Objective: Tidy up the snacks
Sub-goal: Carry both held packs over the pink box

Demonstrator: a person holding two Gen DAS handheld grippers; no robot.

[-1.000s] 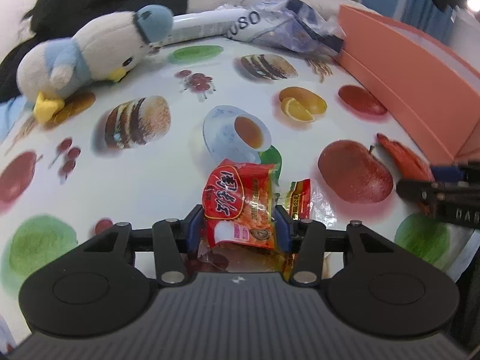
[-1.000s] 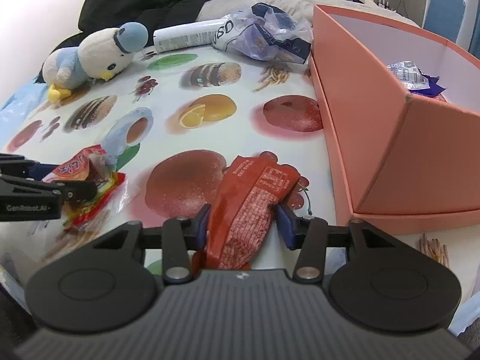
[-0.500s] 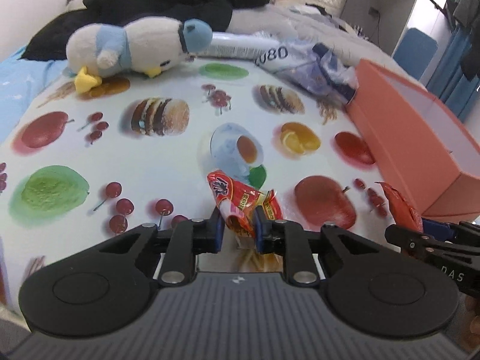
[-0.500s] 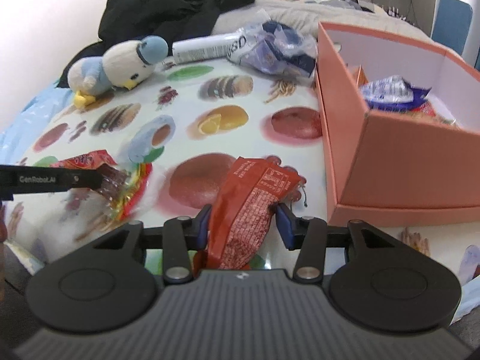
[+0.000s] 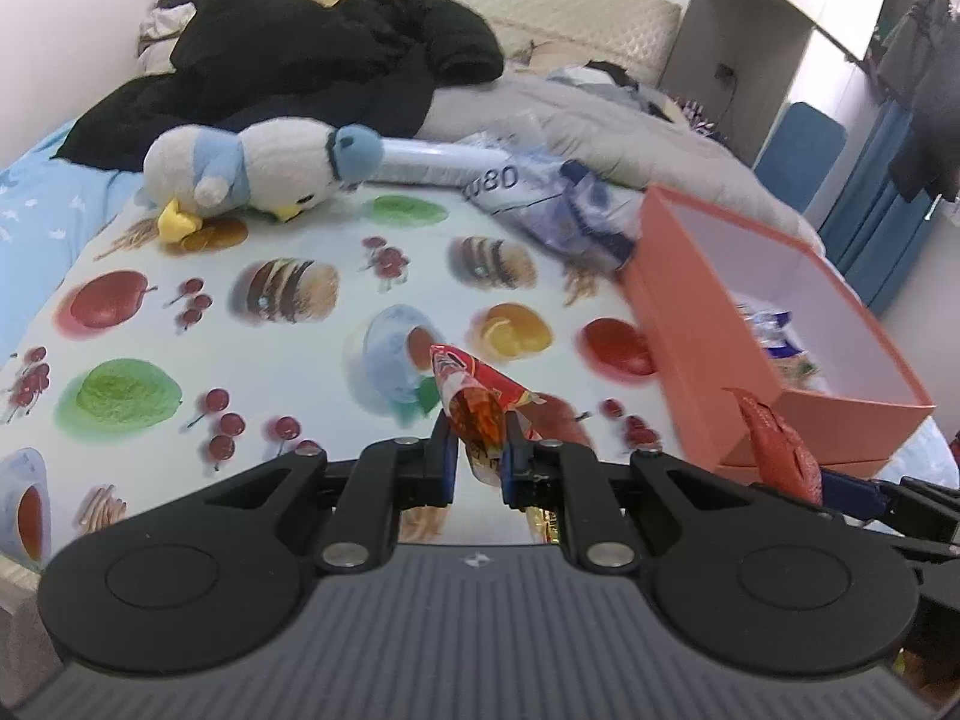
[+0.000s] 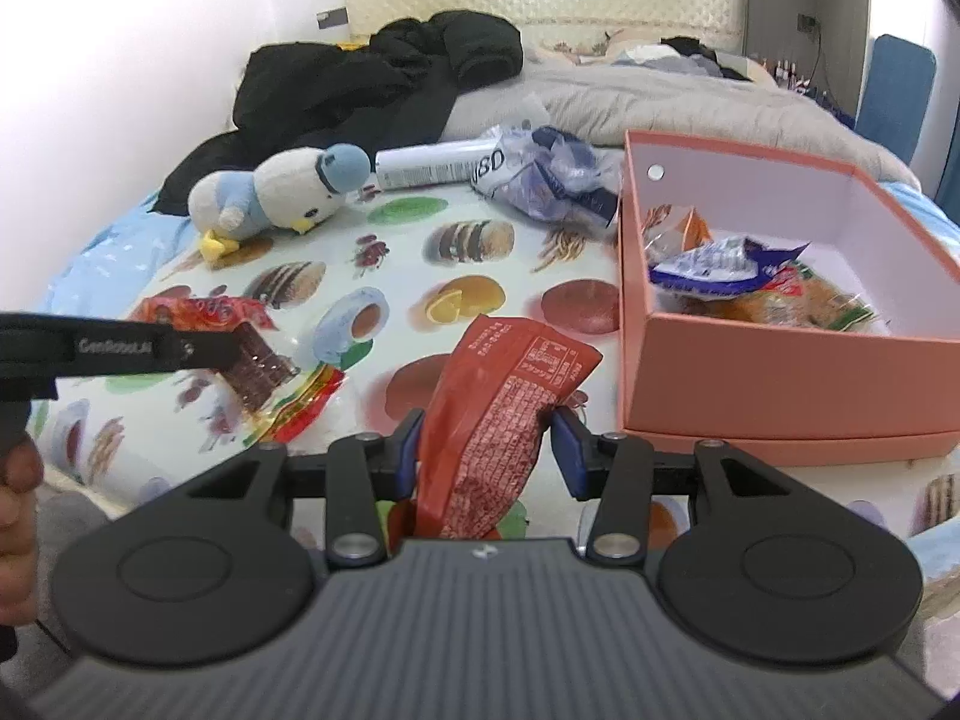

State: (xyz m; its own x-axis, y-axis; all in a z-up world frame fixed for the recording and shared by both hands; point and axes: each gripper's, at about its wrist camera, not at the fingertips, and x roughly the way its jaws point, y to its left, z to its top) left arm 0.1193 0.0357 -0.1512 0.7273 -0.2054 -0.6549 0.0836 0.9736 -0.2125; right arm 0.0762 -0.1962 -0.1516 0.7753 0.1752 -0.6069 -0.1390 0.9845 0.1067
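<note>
The left gripper (image 5: 477, 459) has just squeezed its jaws onto a crinkly red and yellow snack bag (image 5: 474, 402); the right gripper (image 6: 483, 450) holds a soft dark red packet (image 6: 504, 414). Both look light and slippery, so pinch the middle. The orange cardboard box (image 6: 780, 378) sits at two o'clock

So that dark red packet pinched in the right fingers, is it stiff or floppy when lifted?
Probably floppy: the dark red packet creases and bulges where the right gripper squeezes it. Likely light, since thin film holds its top end up unsupported. Possibly slippery, as the wrapper looks glossy, so a loose pinch might let it slide.
</note>
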